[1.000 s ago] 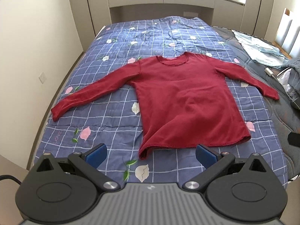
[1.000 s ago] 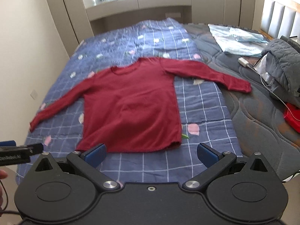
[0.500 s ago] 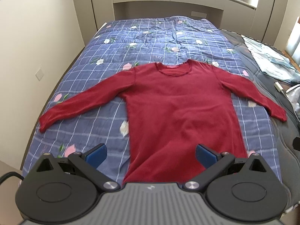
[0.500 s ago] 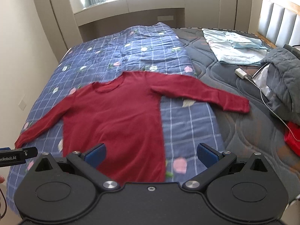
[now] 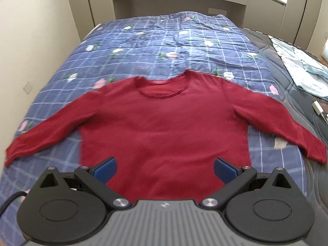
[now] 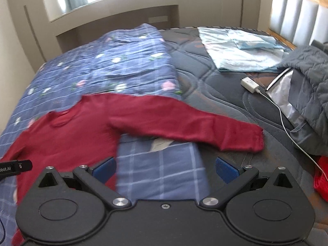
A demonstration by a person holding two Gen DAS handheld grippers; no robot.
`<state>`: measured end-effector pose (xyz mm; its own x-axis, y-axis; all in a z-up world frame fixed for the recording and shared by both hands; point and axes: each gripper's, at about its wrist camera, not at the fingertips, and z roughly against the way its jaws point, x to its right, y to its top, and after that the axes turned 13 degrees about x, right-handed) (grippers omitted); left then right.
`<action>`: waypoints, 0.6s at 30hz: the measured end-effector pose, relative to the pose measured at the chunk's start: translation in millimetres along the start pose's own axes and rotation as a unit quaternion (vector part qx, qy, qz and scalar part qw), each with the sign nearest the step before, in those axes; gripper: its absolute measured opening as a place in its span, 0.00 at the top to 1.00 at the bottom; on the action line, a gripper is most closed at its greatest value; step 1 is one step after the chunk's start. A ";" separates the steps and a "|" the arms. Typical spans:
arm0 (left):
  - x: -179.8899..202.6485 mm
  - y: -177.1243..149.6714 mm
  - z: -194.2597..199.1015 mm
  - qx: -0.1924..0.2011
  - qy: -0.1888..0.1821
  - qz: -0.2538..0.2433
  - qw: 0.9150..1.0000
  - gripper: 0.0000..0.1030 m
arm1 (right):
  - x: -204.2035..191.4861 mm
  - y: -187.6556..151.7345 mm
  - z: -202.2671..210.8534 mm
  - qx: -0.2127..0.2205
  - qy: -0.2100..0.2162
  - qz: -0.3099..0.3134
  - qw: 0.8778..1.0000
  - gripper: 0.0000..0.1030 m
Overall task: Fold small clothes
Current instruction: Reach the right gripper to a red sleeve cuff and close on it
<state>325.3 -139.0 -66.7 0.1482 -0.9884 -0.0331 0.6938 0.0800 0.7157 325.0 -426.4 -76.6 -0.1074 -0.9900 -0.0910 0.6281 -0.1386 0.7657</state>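
I see the red sweater [image 5: 164,127] spread flat mid-frame on the blue checked quilt [image 5: 164,47], sleeves out. My left tongs [image 5: 164,169] and right tongs [image 6: 165,169] gape apart, gripping nothing.

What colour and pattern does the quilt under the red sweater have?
The quilt is blue with a white grid and small flowers, clearest in the left wrist view.

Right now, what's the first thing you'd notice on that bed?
The dark red long-sleeved knit sweater, lying flat with both sleeves spread wide on the blue checked flowery quilt. Both open claws hang over it, the left claw above its body and the right claw near its right sleeve.
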 end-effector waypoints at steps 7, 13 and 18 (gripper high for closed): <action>56.3 9.1 -79.3 0.019 -0.013 -0.013 1.000 0.00 | 39.3 -16.7 -67.7 -0.005 -0.013 -0.029 0.999 0.00; 96.2 15.7 -130.9 0.042 -0.010 -0.052 0.998 0.00 | 77.7 -37.4 -97.2 0.040 -0.001 -0.102 0.994 0.00; 119.0 22.5 -166.4 0.057 -0.004 -0.085 0.995 0.00 | 111.5 -56.1 -121.7 0.050 -0.027 -0.168 0.984 0.00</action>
<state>475.9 -233.3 -170.7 0.0294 -0.9876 -0.1543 0.6242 -0.1025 0.7745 371.6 -532.1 -207.2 -0.3398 -0.8851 -0.3181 0.4714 -0.4529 0.7567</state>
